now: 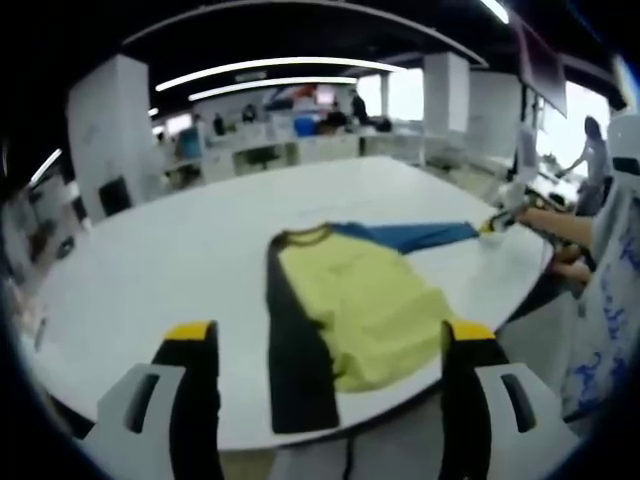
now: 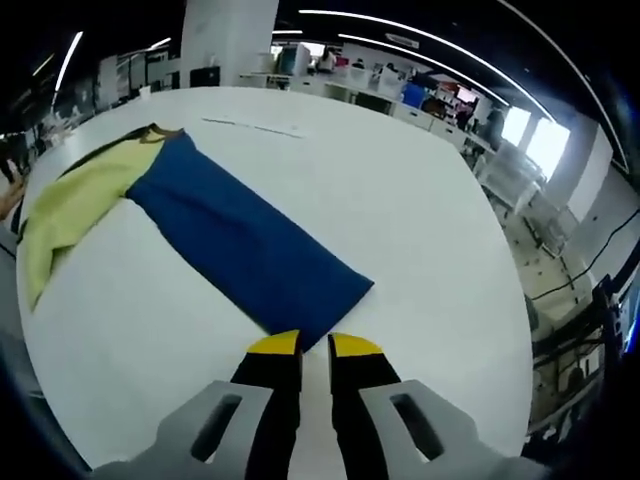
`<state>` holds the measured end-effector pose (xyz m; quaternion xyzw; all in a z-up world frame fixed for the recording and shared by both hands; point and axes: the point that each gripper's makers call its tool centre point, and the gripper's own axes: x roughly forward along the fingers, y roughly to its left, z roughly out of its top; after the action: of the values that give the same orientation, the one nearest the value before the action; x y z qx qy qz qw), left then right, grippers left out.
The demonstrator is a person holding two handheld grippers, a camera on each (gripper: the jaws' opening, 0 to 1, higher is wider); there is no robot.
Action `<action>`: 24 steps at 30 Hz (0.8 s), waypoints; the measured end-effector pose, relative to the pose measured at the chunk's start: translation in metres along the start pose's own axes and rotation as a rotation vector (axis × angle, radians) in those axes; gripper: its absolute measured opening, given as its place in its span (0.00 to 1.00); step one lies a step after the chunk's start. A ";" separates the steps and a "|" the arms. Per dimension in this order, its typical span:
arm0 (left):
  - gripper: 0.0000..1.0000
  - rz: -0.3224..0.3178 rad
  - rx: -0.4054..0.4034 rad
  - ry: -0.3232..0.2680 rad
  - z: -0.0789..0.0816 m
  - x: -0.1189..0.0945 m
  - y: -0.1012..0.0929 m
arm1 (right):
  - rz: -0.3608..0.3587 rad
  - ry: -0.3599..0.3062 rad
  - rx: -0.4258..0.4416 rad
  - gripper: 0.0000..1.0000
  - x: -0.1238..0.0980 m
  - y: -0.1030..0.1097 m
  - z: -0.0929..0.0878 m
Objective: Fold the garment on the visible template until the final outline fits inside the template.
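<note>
Our right gripper (image 2: 315,345), jaws nearly closed, pinches the blue sleeve (image 2: 245,245); our left gripper (image 1: 330,335) gapes empty; tugging may drag the garment (image 1: 355,305) askew.

Garment (image 1: 350,300) flat on table (image 1: 150,270), sleeve (image 2: 245,245) apparently outstretched.

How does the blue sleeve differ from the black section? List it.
The blue sleeve stretches straight out from the yellow body; the black section lies along the body's side. The blue sleeve ends at the right gripper; the black section ends near the table edge. Both lie flat.
</note>
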<state>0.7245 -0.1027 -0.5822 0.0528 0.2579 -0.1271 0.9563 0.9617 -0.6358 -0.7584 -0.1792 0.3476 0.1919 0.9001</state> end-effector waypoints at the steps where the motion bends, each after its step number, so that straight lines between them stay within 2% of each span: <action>1: 0.88 0.000 0.001 -0.001 0.000 0.000 0.000 | 0.001 -0.001 0.000 0.10 0.000 0.000 0.000; 9: 0.89 0.003 -0.002 -0.003 -0.001 -0.003 0.000 | 0.042 -0.033 0.042 0.17 0.007 0.012 0.003; 14: 0.89 0.002 0.000 -0.007 0.000 -0.004 0.001 | 0.061 -0.041 0.020 0.32 0.008 0.020 0.007; 16: 0.89 -0.001 0.005 -0.011 0.001 -0.004 0.002 | 0.073 -0.066 0.027 0.36 0.006 0.023 0.016; 18: 0.89 -0.002 0.005 -0.017 0.002 -0.004 0.002 | 0.118 -0.102 0.029 0.44 0.002 0.037 0.026; 20: 0.89 -0.005 0.003 -0.026 0.002 -0.004 0.004 | 0.126 -0.095 0.029 0.56 0.000 0.043 0.028; 24: 0.89 -0.016 0.005 -0.033 0.003 -0.003 0.005 | 0.139 -0.107 -0.017 0.64 -0.009 0.061 0.036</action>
<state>0.7245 -0.0973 -0.5781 0.0509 0.2422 -0.1360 0.9593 0.9469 -0.5688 -0.7394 -0.1517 0.3090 0.2663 0.9003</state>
